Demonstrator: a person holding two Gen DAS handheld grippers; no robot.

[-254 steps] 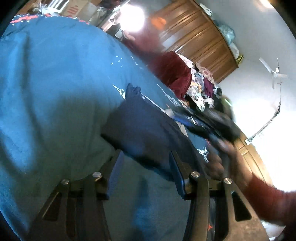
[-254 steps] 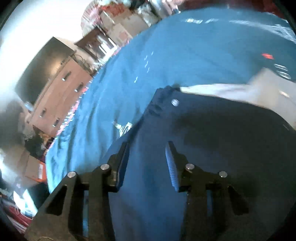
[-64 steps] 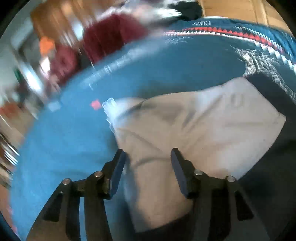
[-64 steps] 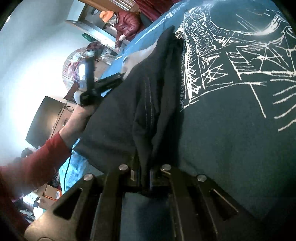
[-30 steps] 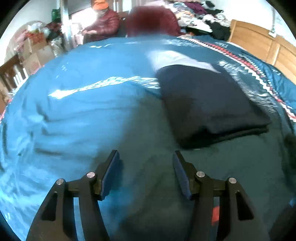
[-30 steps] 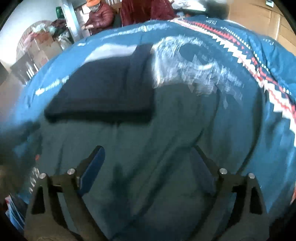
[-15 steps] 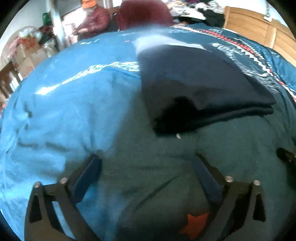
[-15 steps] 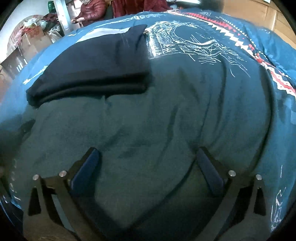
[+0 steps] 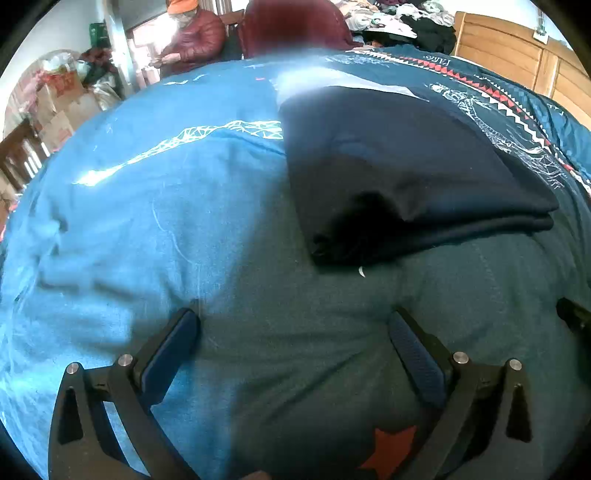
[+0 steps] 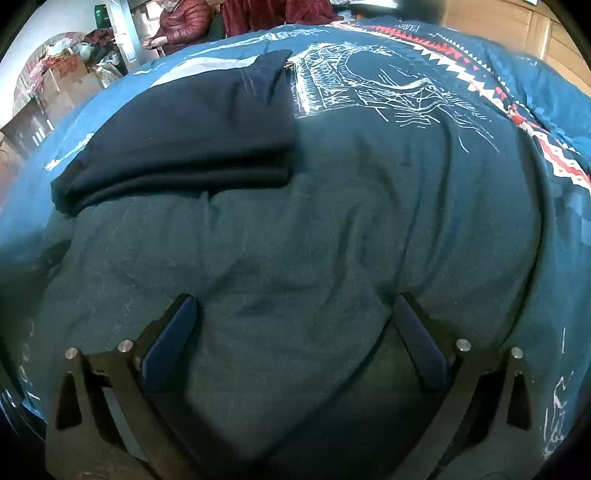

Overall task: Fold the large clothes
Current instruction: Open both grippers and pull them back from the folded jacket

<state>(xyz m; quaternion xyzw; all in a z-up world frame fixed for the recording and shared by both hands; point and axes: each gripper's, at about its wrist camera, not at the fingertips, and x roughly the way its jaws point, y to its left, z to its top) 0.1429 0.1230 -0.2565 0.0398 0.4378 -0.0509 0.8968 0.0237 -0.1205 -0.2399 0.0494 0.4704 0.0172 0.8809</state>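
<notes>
Navy garment (image 9: pixel 406 158) now folded on bedspread (image 9: pixel 147 229), jaws released

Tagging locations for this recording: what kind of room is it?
Most likely a lived-in bedroom: a blue patterned bedspread fills the view, a wooden headboard stands behind it, and loose clothes are piled at the back.

garment (image 9: pixel 406 155): dark cloth — matt, smooth
blanket (image 10: pixel 332 229): teal cloth, slightly fuzzy
pads (image 10: pixel 421 350): ribbed blue rubber — matt
headboard (image 9: pixel 517 55): polished wood
</notes>
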